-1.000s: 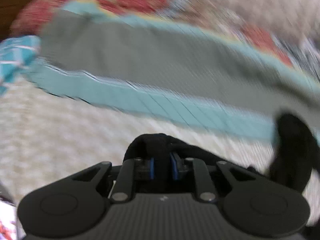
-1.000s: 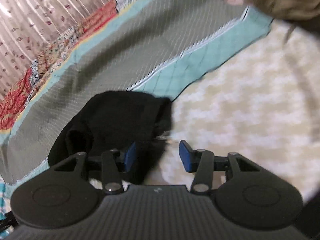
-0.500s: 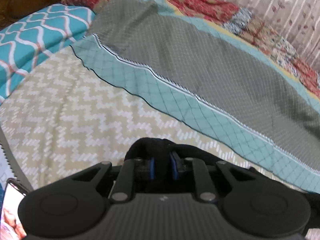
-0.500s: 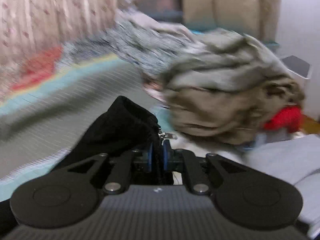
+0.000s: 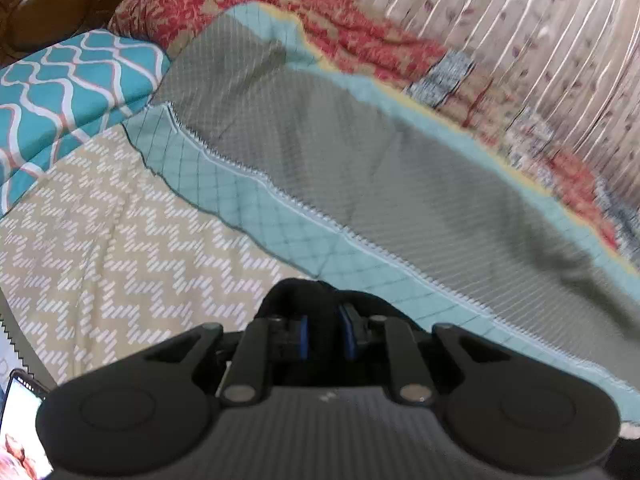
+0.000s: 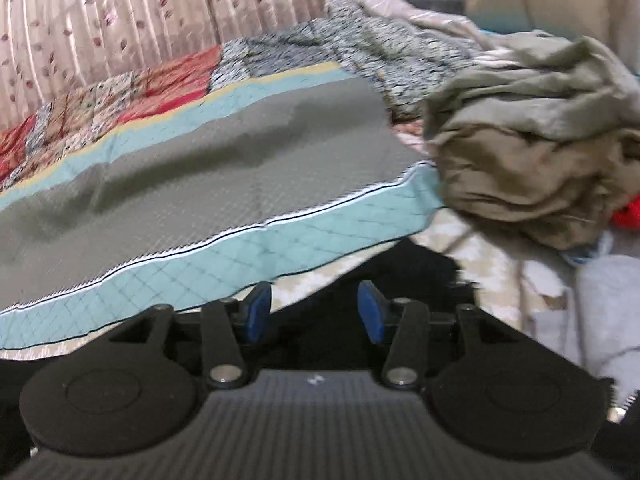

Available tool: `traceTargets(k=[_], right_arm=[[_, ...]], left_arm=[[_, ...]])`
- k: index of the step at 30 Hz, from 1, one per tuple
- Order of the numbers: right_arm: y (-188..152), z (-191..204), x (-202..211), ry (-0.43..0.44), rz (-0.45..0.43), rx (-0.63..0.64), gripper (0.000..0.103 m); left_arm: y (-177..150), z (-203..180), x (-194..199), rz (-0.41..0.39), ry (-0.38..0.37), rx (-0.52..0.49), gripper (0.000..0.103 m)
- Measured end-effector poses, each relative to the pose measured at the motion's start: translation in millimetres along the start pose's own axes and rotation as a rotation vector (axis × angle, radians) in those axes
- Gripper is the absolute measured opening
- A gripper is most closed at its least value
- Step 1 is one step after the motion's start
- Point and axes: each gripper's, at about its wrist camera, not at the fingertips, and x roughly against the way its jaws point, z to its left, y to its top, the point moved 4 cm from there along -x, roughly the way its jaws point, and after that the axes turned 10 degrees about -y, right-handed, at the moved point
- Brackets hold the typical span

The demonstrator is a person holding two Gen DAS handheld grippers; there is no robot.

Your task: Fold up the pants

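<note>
The pants are black. In the left wrist view a bunched fold of the black pants (image 5: 308, 294) sits between the blue pads of my left gripper (image 5: 323, 332), which is shut on it above the zigzag bedsheet (image 5: 120, 240). In the right wrist view my right gripper (image 6: 316, 310) is open, its blue pads wide apart. The black pants (image 6: 404, 276) lie under and ahead of it on the bed, not clamped.
A grey and teal quilt (image 5: 360, 160) (image 6: 220, 184) lies across the bed, with a red patchwork blanket (image 5: 340, 32) and curtains behind. A teal patterned pillow (image 5: 68, 84) is at left. A heap of olive clothes (image 6: 532, 132) is at right. A phone (image 5: 20, 428) lies at the bed's edge.
My right gripper was shut on the pants half a second ago and has now opened, letting the cloth drop below it. My left gripper stays shut on the pants.
</note>
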Motion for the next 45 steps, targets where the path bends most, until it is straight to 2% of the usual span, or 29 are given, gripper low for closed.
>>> traceTargets(k=[3,7,9,10,11,13,14,16,17,20,22,25,28,35,38,42,45], right_arm=[[7,0,-16,-0.055,0.058,-0.084,0.051],[9,-11,-45,-0.174,0.133,-0.202,0.053],[2,-16,-62,-0.199,0.178,-0.237,0.064],[1,-15,-72,-0.21,0.202,-0.228,0.064],[-3,-11,-83,-0.238,0.233,-0.191,0.061],[-7,-2,-90,-0.299,0.208,-0.122,0.039],[-6,3,-90,-0.308,0.183,-0.091,0.01],[2,6,-85,-0.278,0.151,-0.113,0.006],[11,2,-77,-0.25,0.095,-0.157,0.006],[41,-24,-38,-0.069,-0.106,-0.385,0.006],[50,-43,-21,0.026,-0.162,-0.499,0.006],[54,-64,0,0.081,-0.185,-0.554,0.006],[43,-88,19,0.149,-0.188,-0.626,0.006],[-13,-132,37,0.099,-0.112,-0.656,0.006],[-27,-148,53,0.126,-0.099,-0.717,0.006],[-47,-170,109,0.24,-0.191,-0.742,0.006],[-84,-206,146,0.25,-0.252,-0.767,0.007]], left_arm=[[2,0,11,-0.017,-0.022,0.008,0.015],[0,3,12,-0.011,-0.025,0.012,0.015],[-1,4,10,-0.006,-0.021,0.012,0.015],[-1,5,8,-0.002,-0.016,0.012,0.015],[-2,5,7,0.001,-0.012,0.011,0.015],[-3,5,2,0.011,-0.004,0.009,0.015],[-2,5,-1,0.016,0.003,0.005,0.015],[0,4,-6,0.023,0.011,0.005,0.015],[2,4,-8,0.024,0.007,0.014,0.015],[11,7,-3,-0.004,-0.055,0.087,0.015],[13,10,3,-0.029,-0.09,0.128,0.015],[5,16,12,-0.037,-0.131,0.156,0.015],[-11,21,26,-0.026,-0.166,0.159,0.015],[-68,21,86,-0.009,-0.213,0.044,0.015],[-80,21,110,-0.006,-0.239,0.038,0.015],[-96,27,151,-0.04,-0.298,0.031,0.016],[-123,35,166,-0.023,-0.316,0.005,0.017]])
